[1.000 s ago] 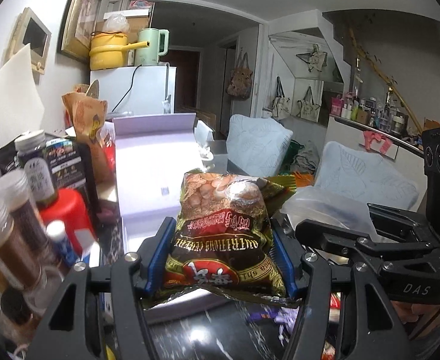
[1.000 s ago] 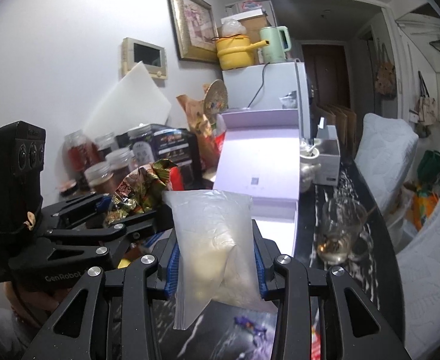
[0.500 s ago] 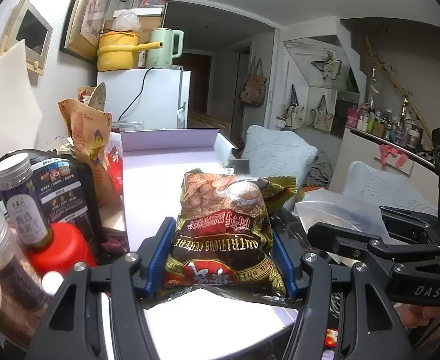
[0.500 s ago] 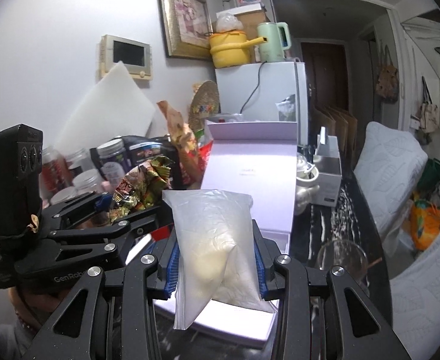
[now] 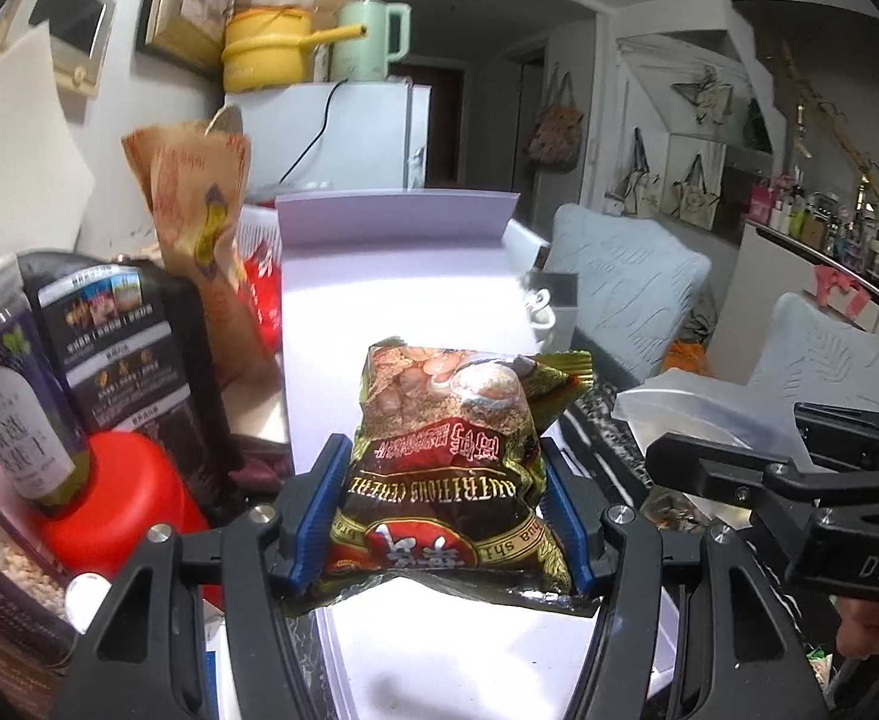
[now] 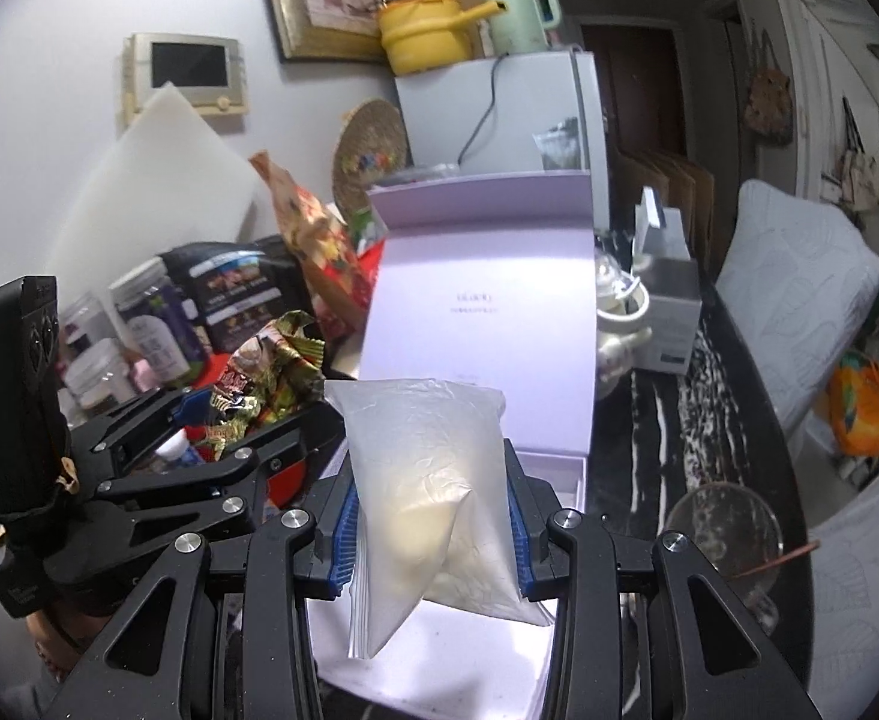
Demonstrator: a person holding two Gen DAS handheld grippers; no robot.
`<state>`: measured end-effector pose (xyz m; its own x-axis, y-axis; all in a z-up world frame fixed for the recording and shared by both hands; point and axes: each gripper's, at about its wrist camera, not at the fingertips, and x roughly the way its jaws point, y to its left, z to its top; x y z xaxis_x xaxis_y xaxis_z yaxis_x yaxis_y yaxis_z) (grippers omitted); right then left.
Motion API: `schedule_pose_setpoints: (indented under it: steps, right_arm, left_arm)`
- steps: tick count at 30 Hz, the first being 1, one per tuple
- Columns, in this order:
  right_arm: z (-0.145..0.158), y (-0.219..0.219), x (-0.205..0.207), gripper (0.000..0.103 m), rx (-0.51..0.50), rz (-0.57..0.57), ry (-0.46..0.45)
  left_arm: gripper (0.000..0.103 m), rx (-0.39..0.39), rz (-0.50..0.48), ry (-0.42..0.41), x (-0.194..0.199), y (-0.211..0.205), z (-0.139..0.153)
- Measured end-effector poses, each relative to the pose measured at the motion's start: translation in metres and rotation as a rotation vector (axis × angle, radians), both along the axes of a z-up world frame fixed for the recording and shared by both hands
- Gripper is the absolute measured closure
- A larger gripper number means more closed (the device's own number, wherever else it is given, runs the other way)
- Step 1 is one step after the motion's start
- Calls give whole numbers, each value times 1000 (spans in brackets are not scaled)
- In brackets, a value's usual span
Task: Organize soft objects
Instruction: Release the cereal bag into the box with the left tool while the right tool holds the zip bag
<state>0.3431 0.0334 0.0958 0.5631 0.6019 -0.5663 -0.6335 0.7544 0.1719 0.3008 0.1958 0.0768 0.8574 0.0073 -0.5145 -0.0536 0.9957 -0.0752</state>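
Observation:
My left gripper [image 5: 442, 516] is shut on a brown and green cereal snack bag [image 5: 451, 468] and holds it above the open lilac box [image 5: 403, 324]. My right gripper [image 6: 430, 531] is shut on a clear zip bag of white powder [image 6: 433, 492] and holds it over the near end of the same lilac box [image 6: 481, 312]. In the right wrist view the left gripper [image 6: 211, 432] with its snack bag [image 6: 265, 372] is at the left. In the left wrist view the right gripper [image 5: 679, 453] with its clear bag [image 5: 685, 414] is at the right.
Jars, a red-lidded container [image 5: 121, 498], a black packet [image 5: 121, 348] and a paper bag [image 5: 205, 228] crowd the left side. A glass [image 6: 721, 534], a white teapot [image 6: 619, 330] and a grey tissue box [image 6: 670, 300] stand on the dark marble table at the right. A white fridge [image 6: 499, 114] stands behind.
Both grippers have moved forward with their bags, from the dark table surface to over the lilac box. Both grips are unchanged.

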Motion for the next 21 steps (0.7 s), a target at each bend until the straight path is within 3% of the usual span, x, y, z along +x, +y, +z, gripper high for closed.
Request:
schedule_pose_setpoints:
  steps: [6,15,21]
  right_arm:
    - [-24,15,21,64,-52,-13,54]
    - [-56,26,49,64,-108,-53,125]
    - [-70,32,62,64,-160,-79,135]
  left_arm:
    - [43,27,25,44,15,4,-17]
    - [43,-31,22,162,41,13,-49]
    - [43,-11,37,231,54,13,-66]
